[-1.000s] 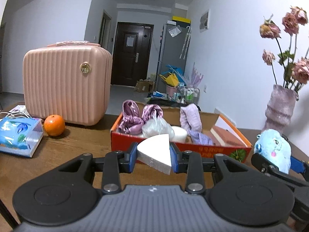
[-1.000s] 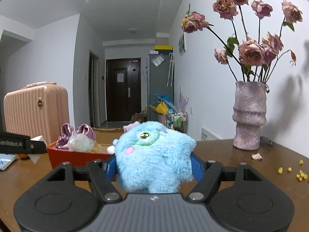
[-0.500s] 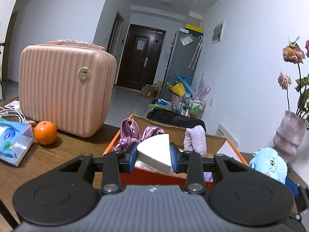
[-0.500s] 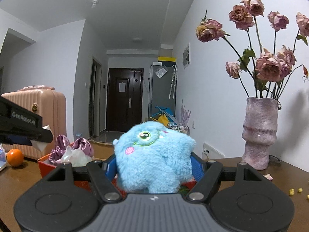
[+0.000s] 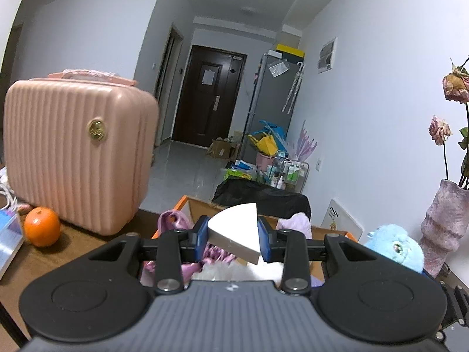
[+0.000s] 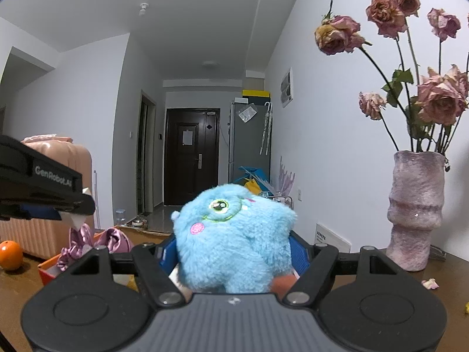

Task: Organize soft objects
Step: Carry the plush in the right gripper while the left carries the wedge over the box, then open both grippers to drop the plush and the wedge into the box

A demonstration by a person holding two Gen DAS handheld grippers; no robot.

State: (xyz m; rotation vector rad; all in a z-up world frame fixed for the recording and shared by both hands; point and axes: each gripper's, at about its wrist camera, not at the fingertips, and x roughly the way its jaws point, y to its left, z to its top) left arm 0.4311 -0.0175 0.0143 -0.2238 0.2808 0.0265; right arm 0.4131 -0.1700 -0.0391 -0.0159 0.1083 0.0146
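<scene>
Both grippers carried forward from short of the box (image 5: 337, 230) to above it: left gripper (image 5: 233, 236), with white wedge (image 5: 234, 234), now over its contents; right gripper (image 6: 234, 252), with blue plush (image 6: 234, 234), alongside, over the box.

A brown wooden desk (image 5: 76, 252) carries a pink suitcase (image 5: 76, 152), an orange (image 5: 42, 226) at its seven o'clock, an orange box (image 6: 51, 270) and a vase (image 6: 416, 208).

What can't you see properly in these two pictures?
- Left wrist view: the box is mostly hidden by the left gripper and its white sponge wedge.
- Left wrist view: the tissue pack is cut off by the edge.
- Right wrist view: the blue plush toy in the right gripper hides the box's right part.
</scene>
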